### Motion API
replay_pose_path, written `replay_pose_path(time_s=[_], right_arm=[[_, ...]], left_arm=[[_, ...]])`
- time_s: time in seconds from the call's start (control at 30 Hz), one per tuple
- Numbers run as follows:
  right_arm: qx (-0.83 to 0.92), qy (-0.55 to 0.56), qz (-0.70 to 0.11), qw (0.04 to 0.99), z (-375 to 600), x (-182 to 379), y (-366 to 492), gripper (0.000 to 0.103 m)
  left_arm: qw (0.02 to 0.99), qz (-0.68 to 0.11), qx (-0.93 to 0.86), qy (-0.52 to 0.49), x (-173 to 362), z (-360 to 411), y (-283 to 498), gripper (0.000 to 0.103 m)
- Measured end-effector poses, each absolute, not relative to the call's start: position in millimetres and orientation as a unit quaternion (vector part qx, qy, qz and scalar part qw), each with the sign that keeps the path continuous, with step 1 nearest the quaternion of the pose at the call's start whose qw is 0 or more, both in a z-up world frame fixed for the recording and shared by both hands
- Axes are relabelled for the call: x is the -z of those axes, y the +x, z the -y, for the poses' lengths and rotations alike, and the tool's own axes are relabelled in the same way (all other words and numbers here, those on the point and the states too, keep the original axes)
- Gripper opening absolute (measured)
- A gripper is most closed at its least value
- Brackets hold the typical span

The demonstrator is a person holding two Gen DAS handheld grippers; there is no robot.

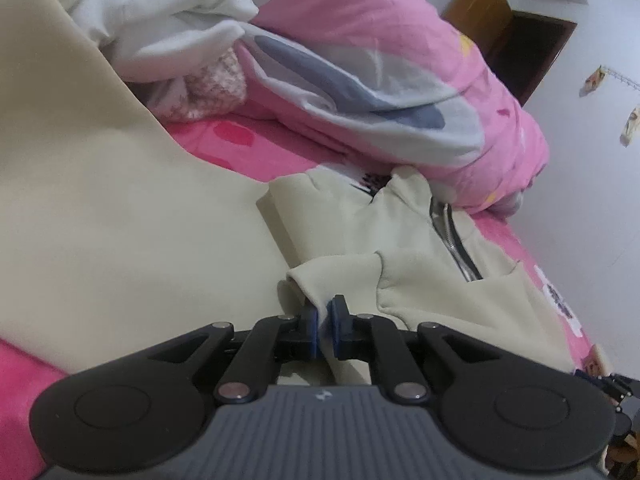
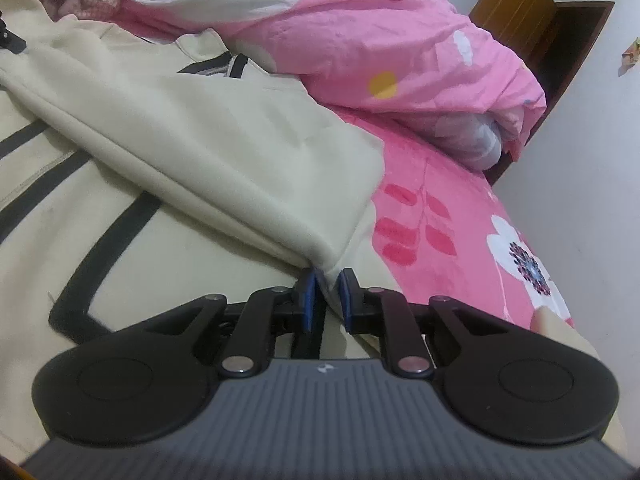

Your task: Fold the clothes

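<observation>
While I look along the left gripper (image 1: 323,322), I see its jaws clenched on a fold of the cream sweatshirt (image 1: 120,220), a bit of the fabric pinched between the blue pads (image 1: 311,328). Just beyond that pinch a cuffed sleeve (image 1: 344,276) lies across the garment, and past it the collar with its metal zip (image 1: 450,236) points toward the heaped pink quilt (image 1: 400,92). Through the right wrist view, the right gripper (image 2: 329,298) has its jaws grasping the corner of a folded-over cream layer (image 2: 224,152); the cloth runs down between the pads (image 2: 307,300), though a sliver of gap shows beside it. Black stripes (image 2: 100,252) cross the flat part of the sweatshirt beneath that fold. All of it lies spread on the bed, on a bright pink flowered sheet (image 2: 460,232), with a white wall (image 2: 592,160) to the right and a wooden door (image 2: 532,12) at the far end.
</observation>
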State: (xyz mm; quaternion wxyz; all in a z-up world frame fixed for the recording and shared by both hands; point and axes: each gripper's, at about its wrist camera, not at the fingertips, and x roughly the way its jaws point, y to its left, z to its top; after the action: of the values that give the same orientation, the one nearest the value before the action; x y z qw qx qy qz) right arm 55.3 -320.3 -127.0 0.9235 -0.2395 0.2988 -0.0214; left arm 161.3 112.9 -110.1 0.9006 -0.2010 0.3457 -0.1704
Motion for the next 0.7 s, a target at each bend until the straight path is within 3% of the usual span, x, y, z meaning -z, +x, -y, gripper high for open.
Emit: replay_pose_path(time_s=[0.03, 0.1, 0.17, 0.23, 0.3, 0.37, 0.47, 0.53, 0.57, 0.6, 0.7], right_arm=[[0.019, -0.226, -0.301, 0.926, 324, 122, 52, 0.02], [0.002, -0.173, -0.306, 0.936, 337, 105, 44, 0.031], [-0.022, -0.118, -0.304, 0.945, 350, 87, 37, 0.036], [-0.074, -0.061, -0.281, 0.955, 361, 66, 32, 0.049], [-0.124, -0.038, -0.263, 0.956, 363, 47, 41, 0.054], [-0.171, -0.054, -0.252, 0.951, 354, 32, 64, 0.062], [-0.226, -0.092, -0.258, 0.935, 333, 26, 116, 0.067], [-0.255, -0.124, -0.273, 0.919, 316, 28, 154, 0.067], [-0.268, -0.142, -0.282, 0.91, 308, 31, 172, 0.067], [-0.278, -0.158, -0.292, 0.901, 300, 34, 189, 0.067], [-0.308, -0.203, -0.328, 0.87, 276, 52, 235, 0.067]], left_arm=[[0.902, -0.345, 0.169, -0.197, 108, -113, 160, 0.01], [0.906, -0.346, 0.163, -0.183, 105, -113, 157, 0.022], [0.91, -0.339, 0.16, -0.177, 100, -119, 150, 0.026], [0.91, -0.335, 0.168, -0.179, 94, -123, 145, 0.033], [0.903, -0.337, 0.184, -0.193, 91, -124, 147, 0.054], [0.898, -0.341, 0.189, -0.204, 91, -121, 151, 0.056], [0.899, -0.35, 0.181, -0.192, 94, -109, 158, 0.055], [0.905, -0.347, 0.166, -0.182, 97, -102, 158, 0.041], [0.908, -0.344, 0.159, -0.18, 99, -101, 157, 0.021], [0.91, -0.34, 0.153, -0.179, 100, -100, 155, 0.015], [0.915, -0.328, 0.146, -0.181, 106, -99, 149, 0.011]])
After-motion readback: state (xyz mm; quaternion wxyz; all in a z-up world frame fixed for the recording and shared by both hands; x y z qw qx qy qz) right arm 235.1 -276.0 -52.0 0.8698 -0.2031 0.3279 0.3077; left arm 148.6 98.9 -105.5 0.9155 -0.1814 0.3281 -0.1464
